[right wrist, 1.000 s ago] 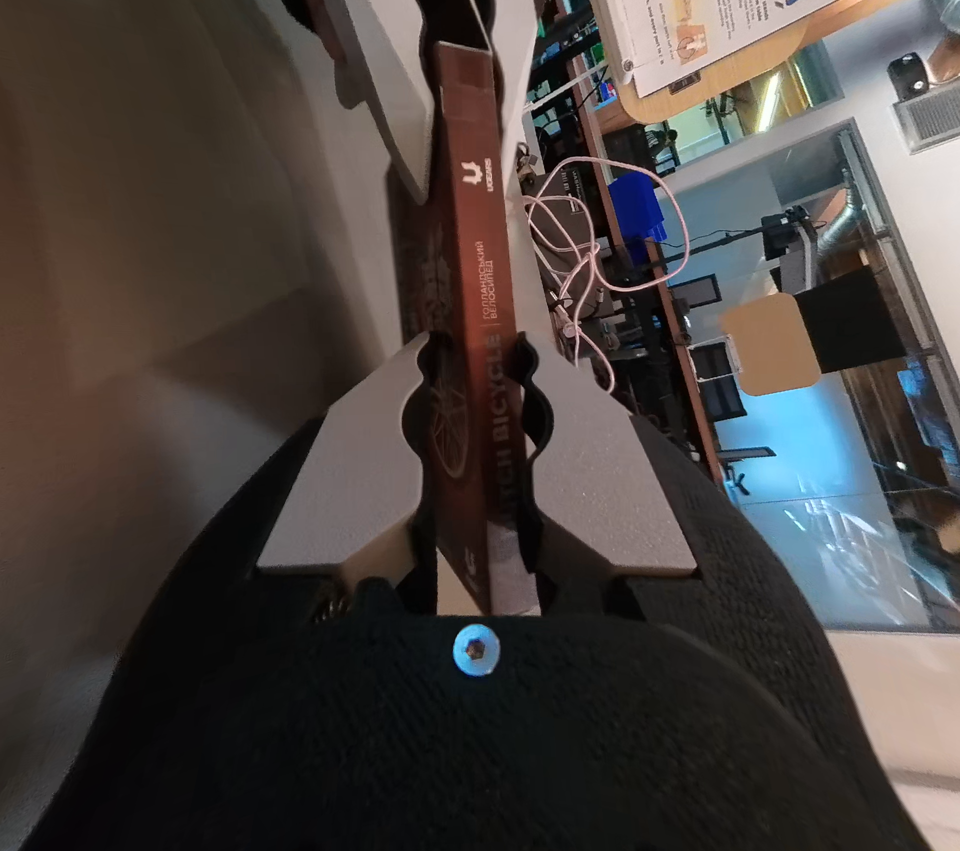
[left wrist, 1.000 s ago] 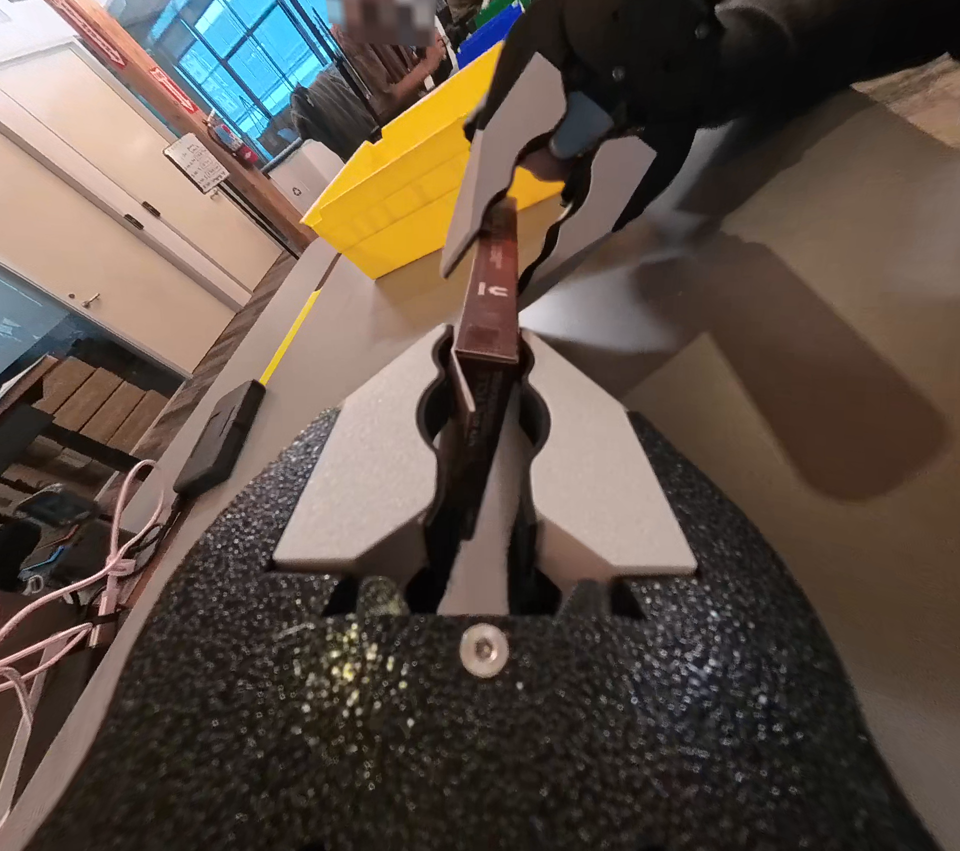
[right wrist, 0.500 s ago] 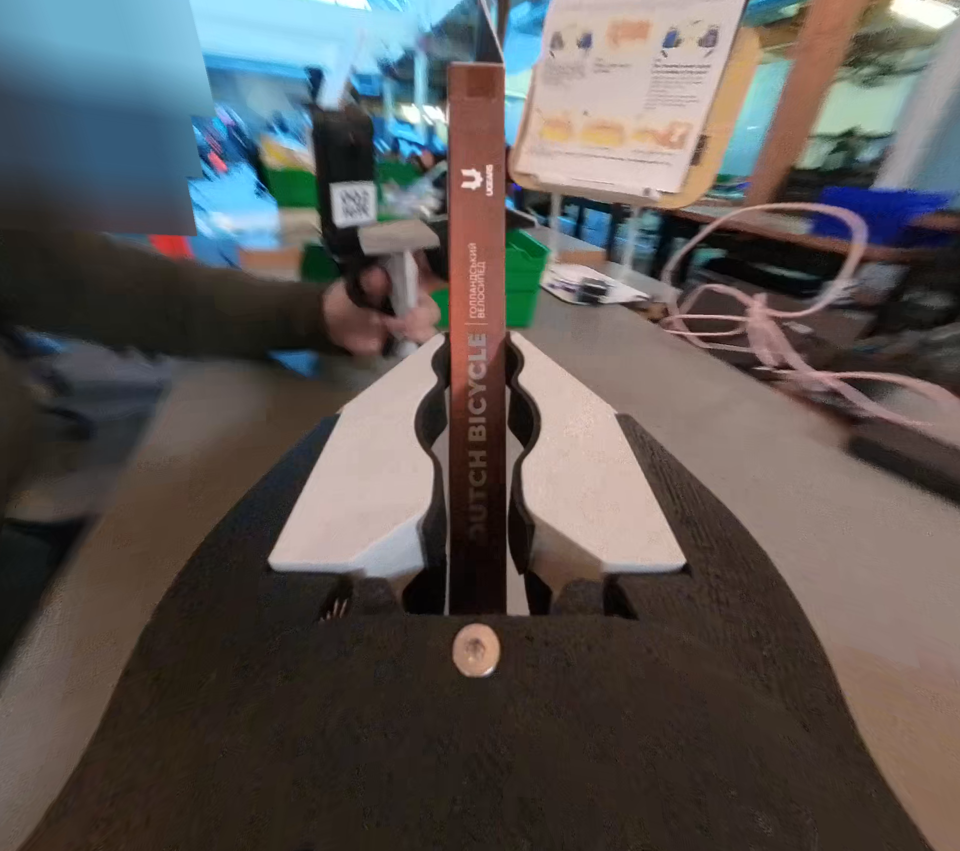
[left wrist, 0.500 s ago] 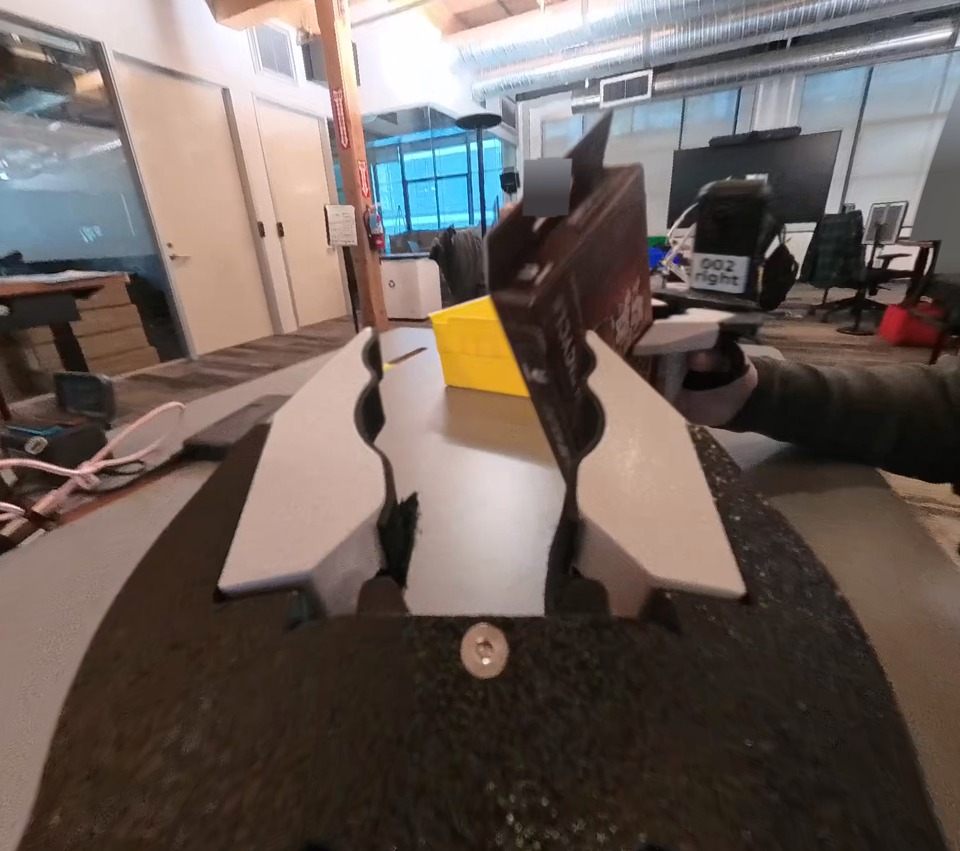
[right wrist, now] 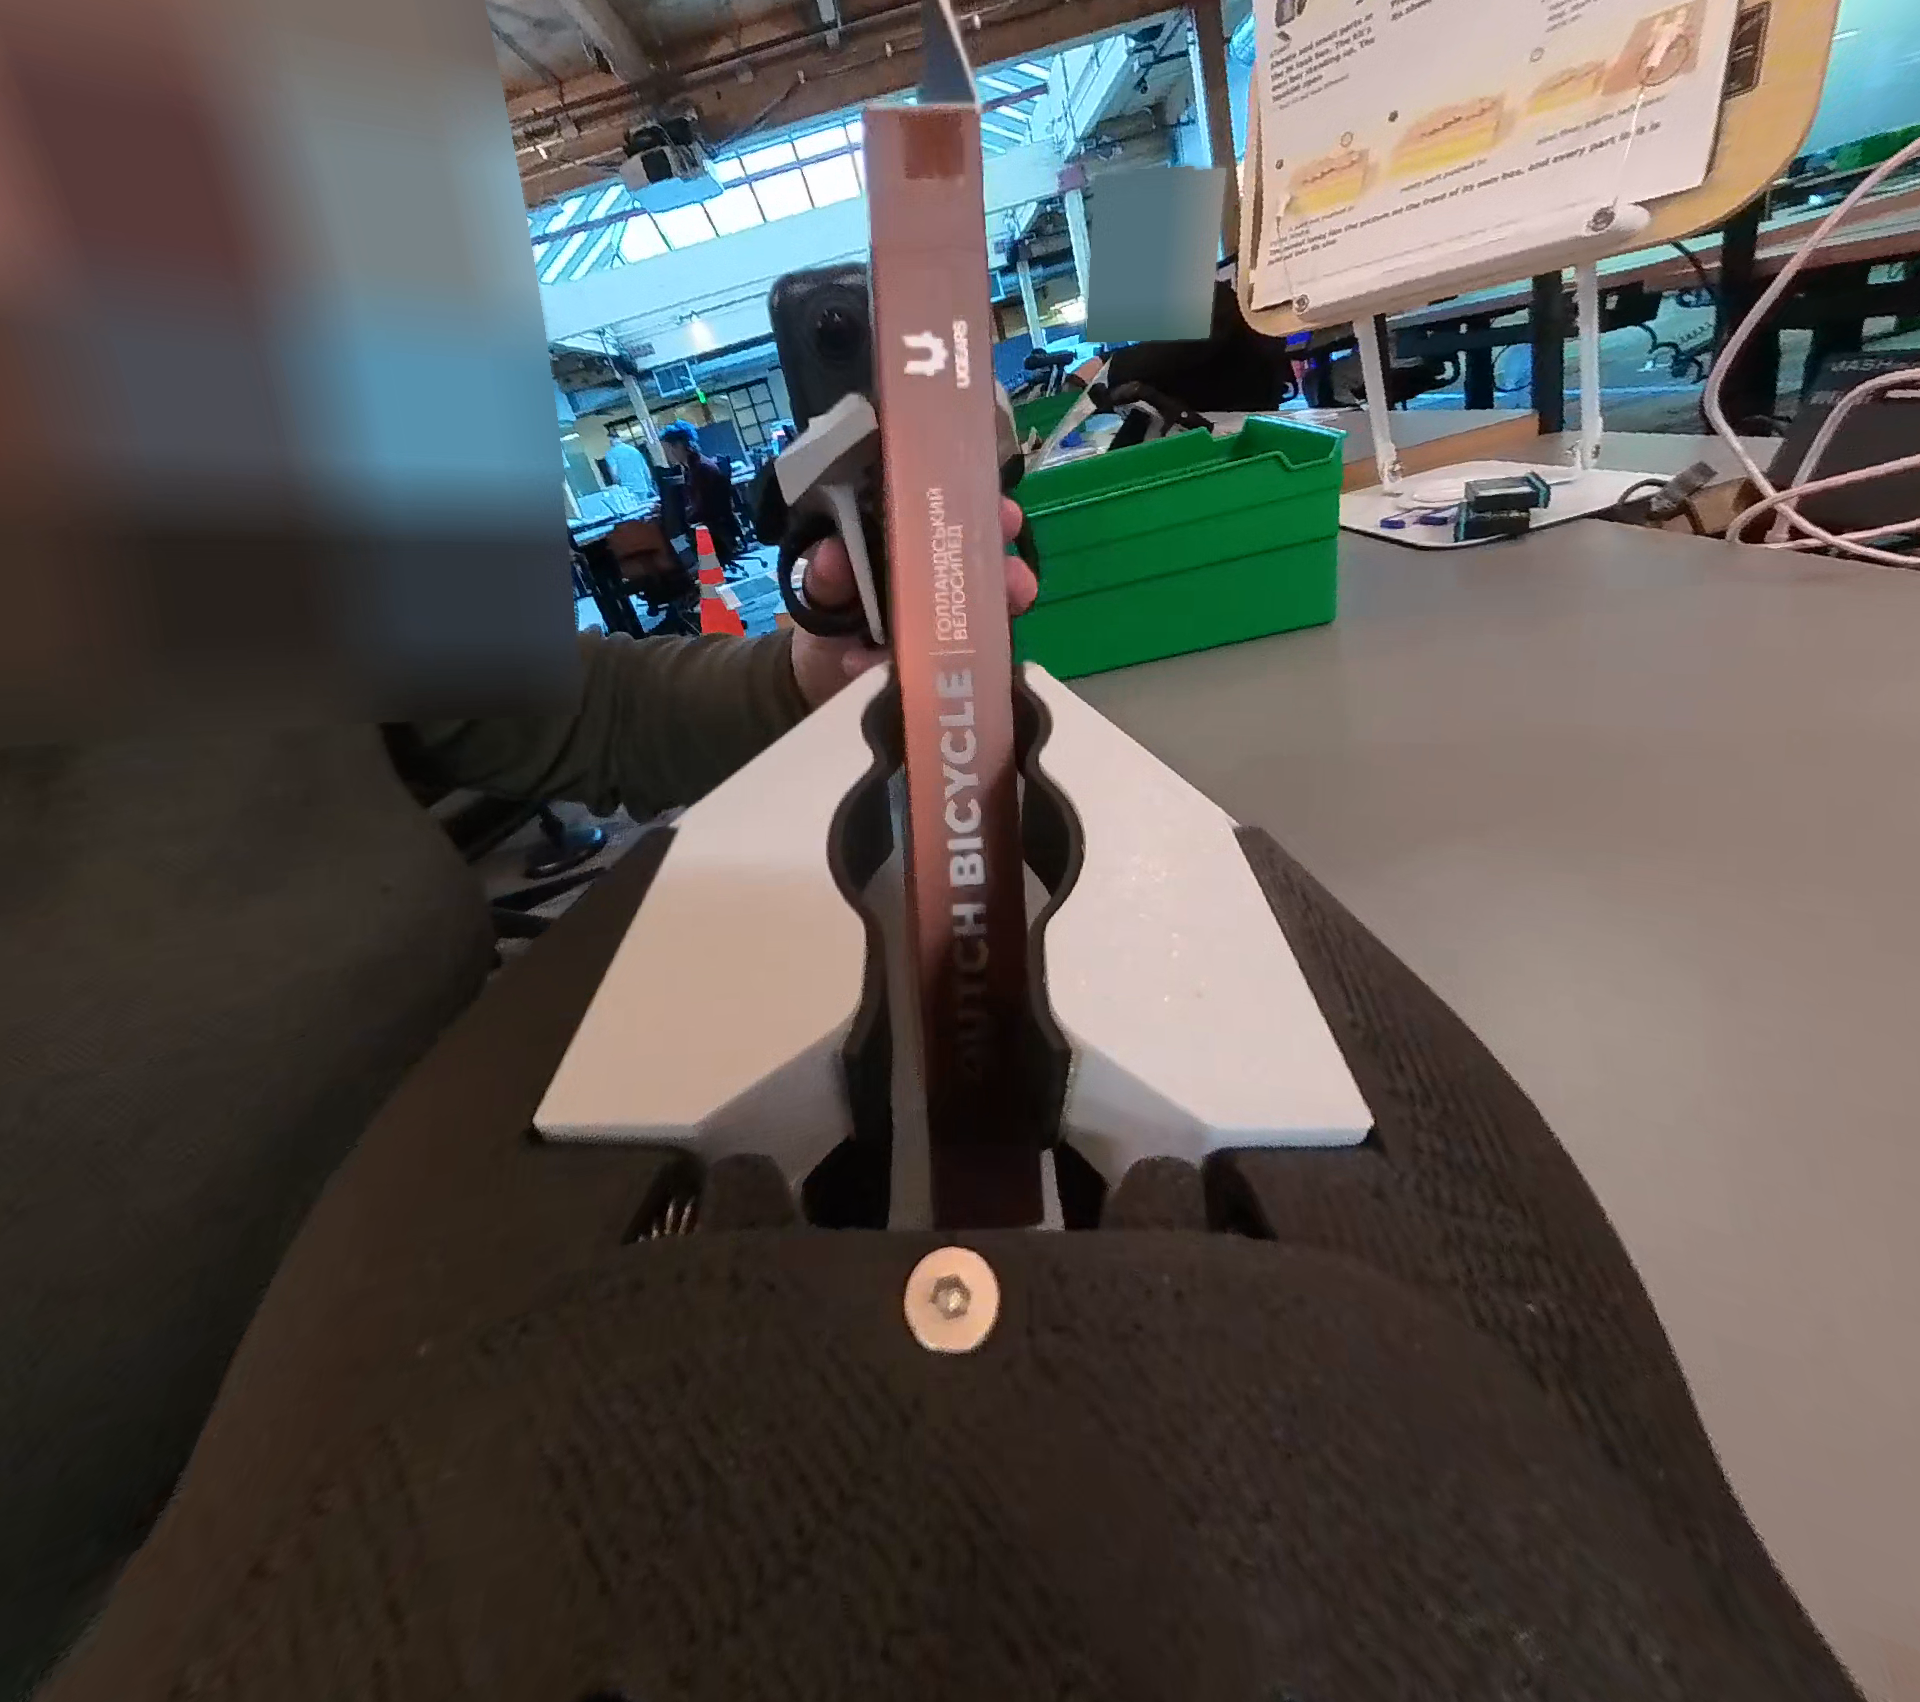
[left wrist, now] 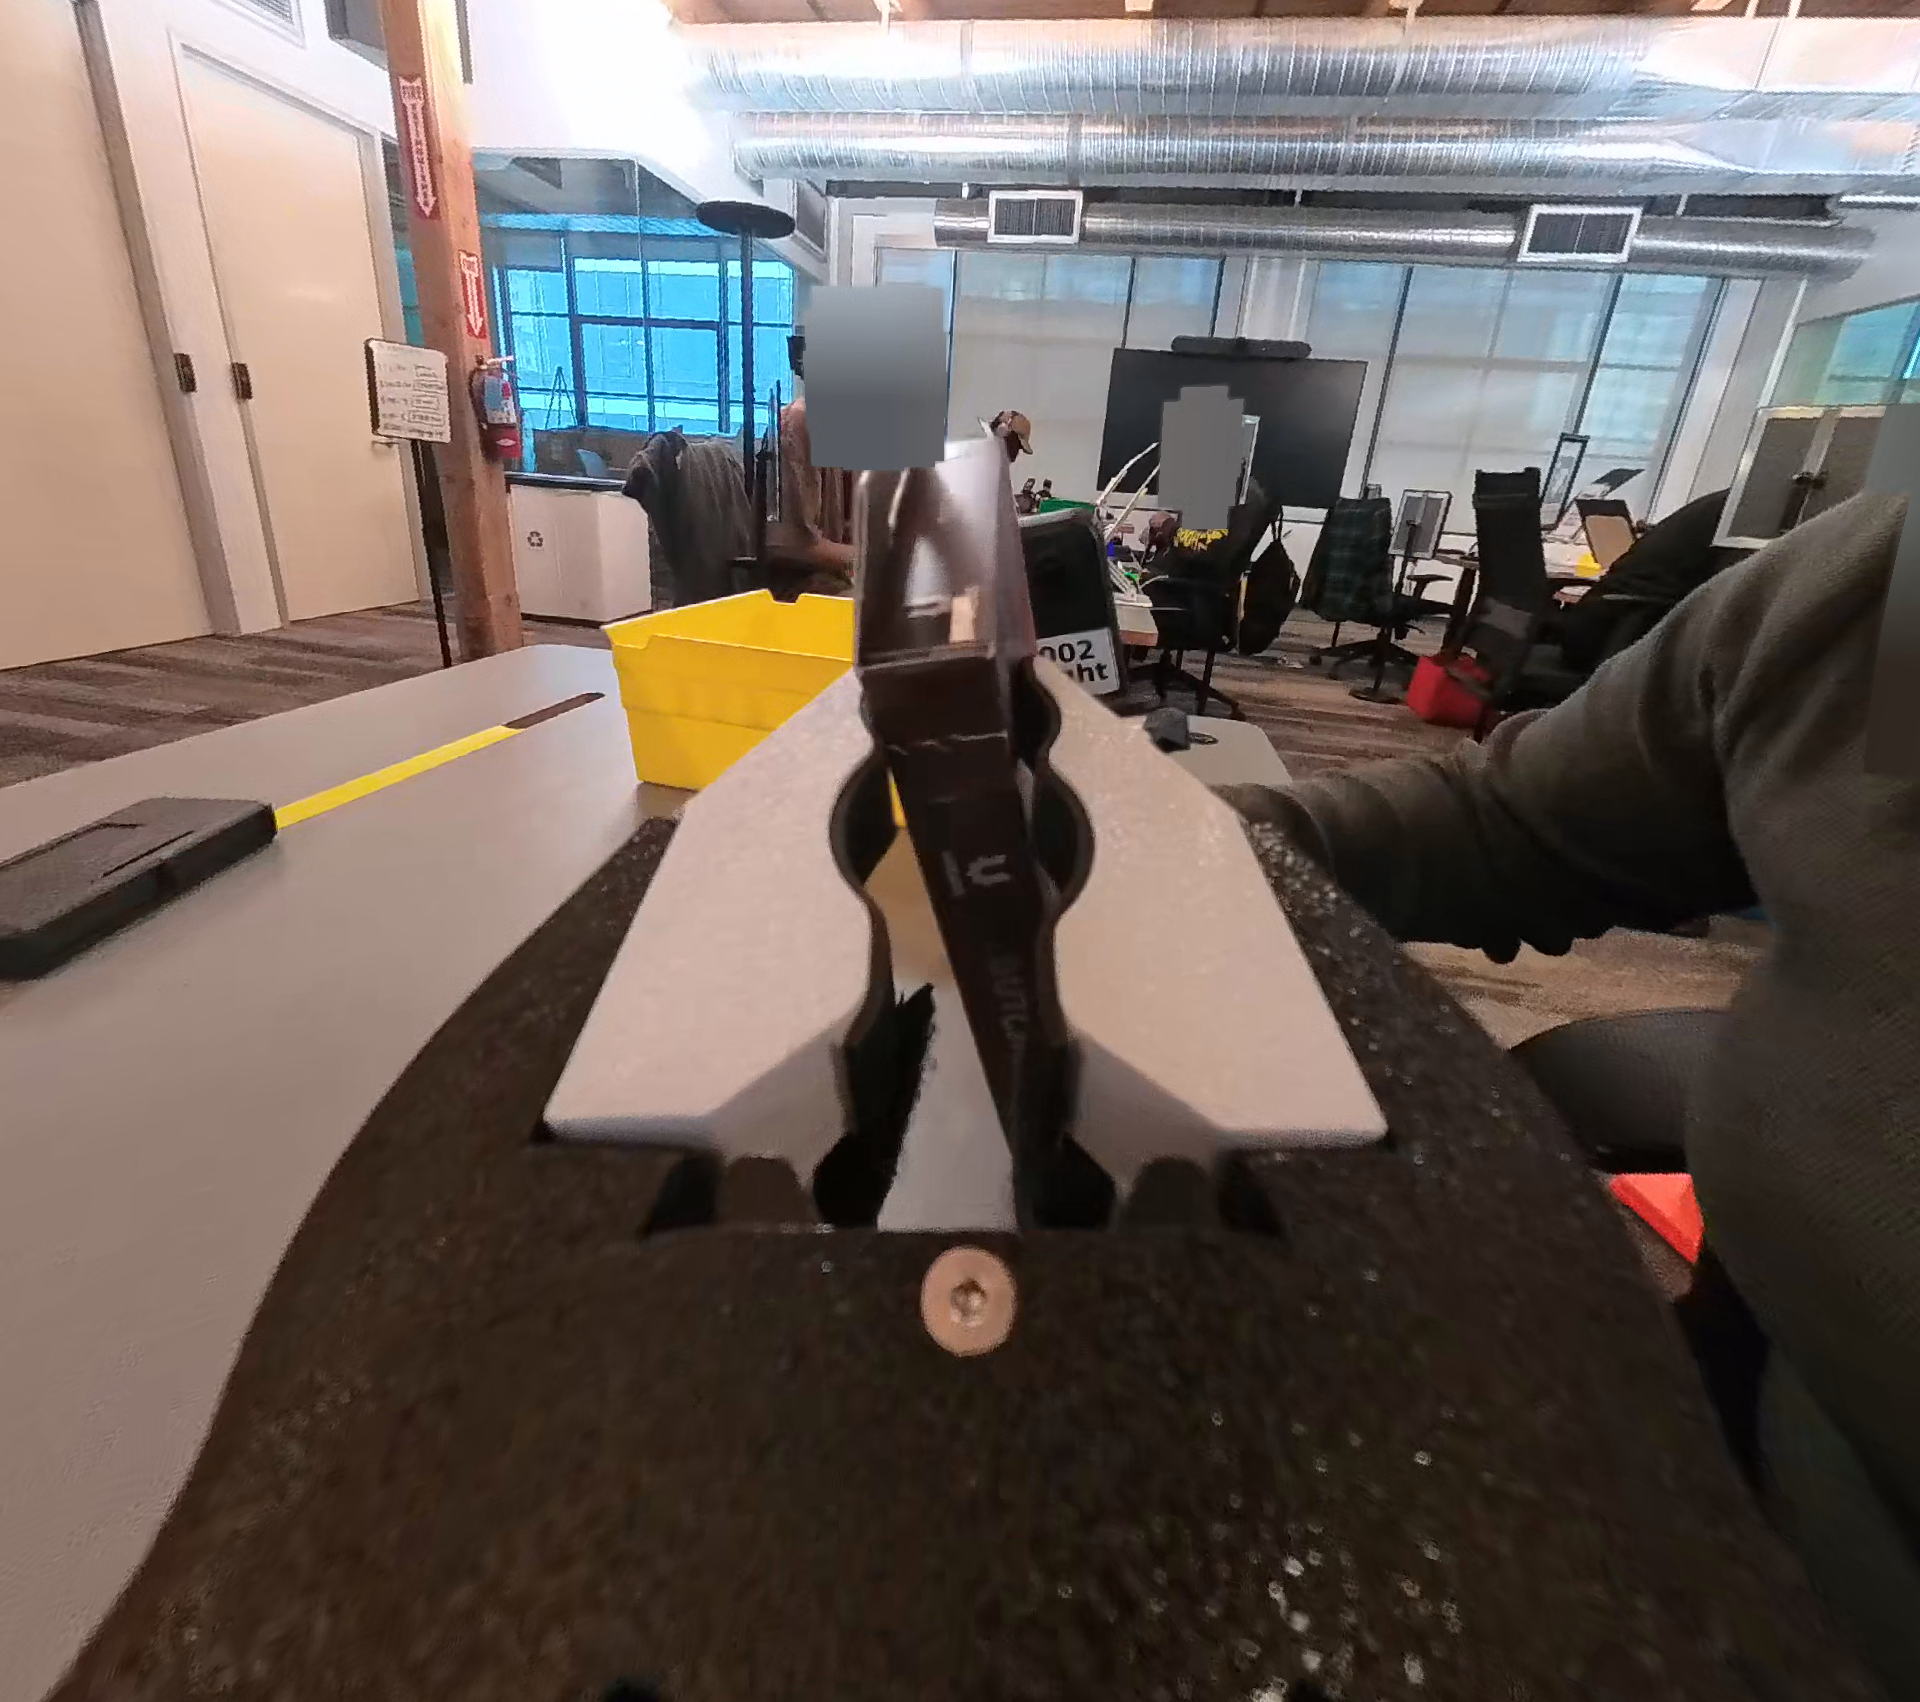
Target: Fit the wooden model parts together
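The right claw (right wrist: 951, 831) is clamped on a flat brown cardboard box (right wrist: 940, 613), held edge-up above the grey tabletop (right wrist: 1558, 769). The left claw (left wrist: 951, 779) is nearly closed around the box's far end (left wrist: 956, 779).

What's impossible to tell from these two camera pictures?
- Right wrist view: the brown box shows only its narrow edge; its contents are hidden.
- Left wrist view: blur hides whether the left gripper truly clamps the box.
- Right wrist view: the wall of the green bin hides its contents.
- No wooden parts show anywhere.
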Motion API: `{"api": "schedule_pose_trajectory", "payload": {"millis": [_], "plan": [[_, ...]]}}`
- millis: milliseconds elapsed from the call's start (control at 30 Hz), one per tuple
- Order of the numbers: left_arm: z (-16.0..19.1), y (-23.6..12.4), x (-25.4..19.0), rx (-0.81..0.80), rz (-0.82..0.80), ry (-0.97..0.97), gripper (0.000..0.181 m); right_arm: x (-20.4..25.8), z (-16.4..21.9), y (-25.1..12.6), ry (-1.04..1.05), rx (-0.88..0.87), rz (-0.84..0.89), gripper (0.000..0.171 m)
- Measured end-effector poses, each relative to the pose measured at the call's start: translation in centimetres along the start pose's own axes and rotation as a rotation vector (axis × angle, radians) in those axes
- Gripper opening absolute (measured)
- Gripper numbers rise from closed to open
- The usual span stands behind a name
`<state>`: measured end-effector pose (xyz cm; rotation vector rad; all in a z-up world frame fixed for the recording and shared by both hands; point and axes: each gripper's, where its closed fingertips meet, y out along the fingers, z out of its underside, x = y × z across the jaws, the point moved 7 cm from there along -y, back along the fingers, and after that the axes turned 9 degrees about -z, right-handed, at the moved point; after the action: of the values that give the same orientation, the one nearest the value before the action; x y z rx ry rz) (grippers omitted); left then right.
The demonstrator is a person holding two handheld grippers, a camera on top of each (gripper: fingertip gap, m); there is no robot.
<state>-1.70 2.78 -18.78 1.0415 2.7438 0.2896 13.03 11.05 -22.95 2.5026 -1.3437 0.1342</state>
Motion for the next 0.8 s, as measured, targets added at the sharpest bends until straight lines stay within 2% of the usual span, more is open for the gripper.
{"api": "schedule_pose_trajectory", "payload": {"millis": [233,333,533,667,800], "plan": [[0.4,0.4,-0.9,0.072,-0.028,0.101,0.015,-0.8,0.6,0.0,-0.037,0.08,0.106,0.03],[0.6,0.5,-1.4,0.089,-0.011,0.144,0.015,-0.5,0.9,0.3,-0.091,0.138,0.114,0.029],[0.0,0.3,-1.3,0.013,0.006,0.077,0.022,0.6,0.7,0.9,0.064,0.028,-0.086,0.015],[0.2,0.2,-1.6,-0.012,0.057,0.036,0.039,0.8,0.5,0.8,0.169,-0.075,-0.19,0.014],[0.1,0.2,-2.4,-0.025,0.105,0.028,0.038,1.1,0.1,0.6,0.188,-0.124,-0.254,0.013]]}}
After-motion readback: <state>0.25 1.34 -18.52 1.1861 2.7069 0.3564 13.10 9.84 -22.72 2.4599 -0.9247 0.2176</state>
